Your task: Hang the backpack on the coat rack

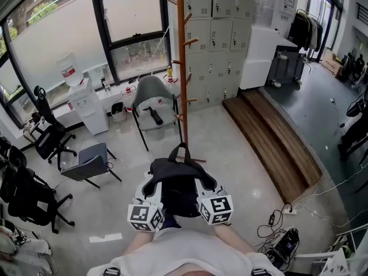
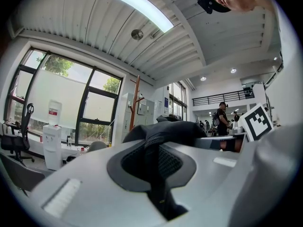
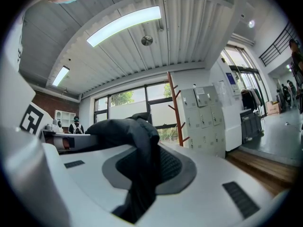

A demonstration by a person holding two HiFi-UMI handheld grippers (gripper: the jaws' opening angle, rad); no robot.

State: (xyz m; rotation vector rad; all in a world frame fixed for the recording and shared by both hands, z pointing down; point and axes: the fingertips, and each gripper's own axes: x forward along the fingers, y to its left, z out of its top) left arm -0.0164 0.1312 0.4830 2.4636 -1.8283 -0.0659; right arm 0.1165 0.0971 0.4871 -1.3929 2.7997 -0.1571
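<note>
A black backpack [image 1: 179, 187] hangs in front of me between the two grippers, its top loop up. My left gripper [image 1: 148, 188] is shut on its left side. In the left gripper view a black strap [image 2: 159, 186] is pinched between the jaws, and the bag's bulk [image 2: 165, 129] lies beyond. My right gripper [image 1: 210, 186] is shut on the right side, and black fabric [image 3: 138, 171] is caught between its jaws. The tall wooden coat rack [image 1: 181, 68] with angled pegs stands straight ahead, a short way beyond the bag. It also shows as the coat rack [image 2: 136, 98] in the left gripper view and the coat rack [image 3: 176, 109] in the right one.
A grey chair [image 1: 153, 103] stands just left of the rack's foot. Grey lockers [image 1: 219, 33] line the wall behind it. A wooden platform [image 1: 275, 142] runs along the right. Office chairs [image 1: 53, 141] and a water dispenser [image 1: 83, 99] are on the left. Cables [image 1: 280, 226] lie on the floor at the right.
</note>
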